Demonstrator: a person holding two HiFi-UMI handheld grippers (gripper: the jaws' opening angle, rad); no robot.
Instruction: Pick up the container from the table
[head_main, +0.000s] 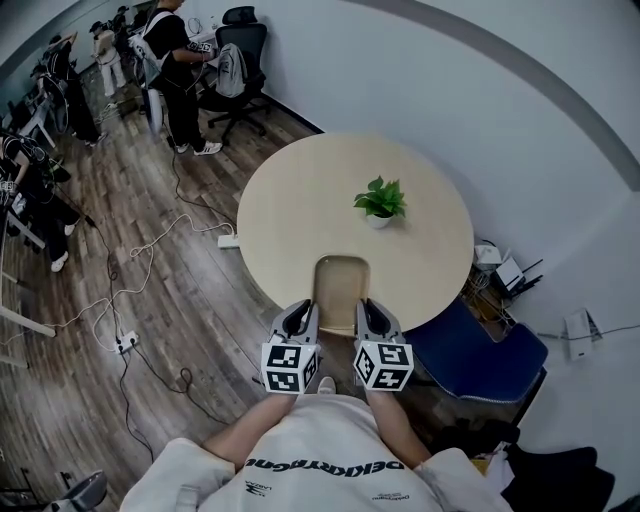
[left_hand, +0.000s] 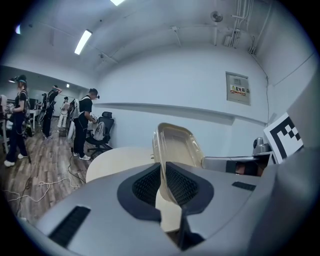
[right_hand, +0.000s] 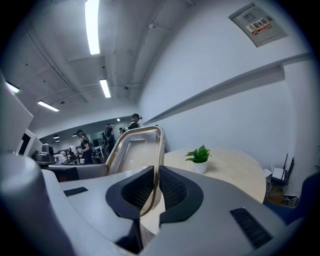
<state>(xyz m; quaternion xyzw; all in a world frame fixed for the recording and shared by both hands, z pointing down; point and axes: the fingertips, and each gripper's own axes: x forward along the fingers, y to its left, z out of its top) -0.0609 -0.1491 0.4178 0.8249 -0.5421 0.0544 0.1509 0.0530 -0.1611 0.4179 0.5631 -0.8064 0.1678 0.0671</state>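
A beige rectangular container (head_main: 340, 288) is held at the near edge of the round table (head_main: 300, 200). My left gripper (head_main: 303, 313) is shut on its left rim and my right gripper (head_main: 368, 312) is shut on its right rim. In the left gripper view the container (left_hand: 177, 145) stands up between the black pads (left_hand: 146, 186), its rim pinched. The right gripper view shows the container (right_hand: 132, 150) rising from between the pads (right_hand: 172, 187) in the same way. Whether its base touches the table is hidden.
A small potted plant (head_main: 380, 202) stands on the table toward the far right, also visible in the right gripper view (right_hand: 199, 159). A blue chair (head_main: 480, 352) sits to the right of the table. Cables (head_main: 130, 290) lie on the wooden floor at left. People (head_main: 180, 60) stand by desks far left.
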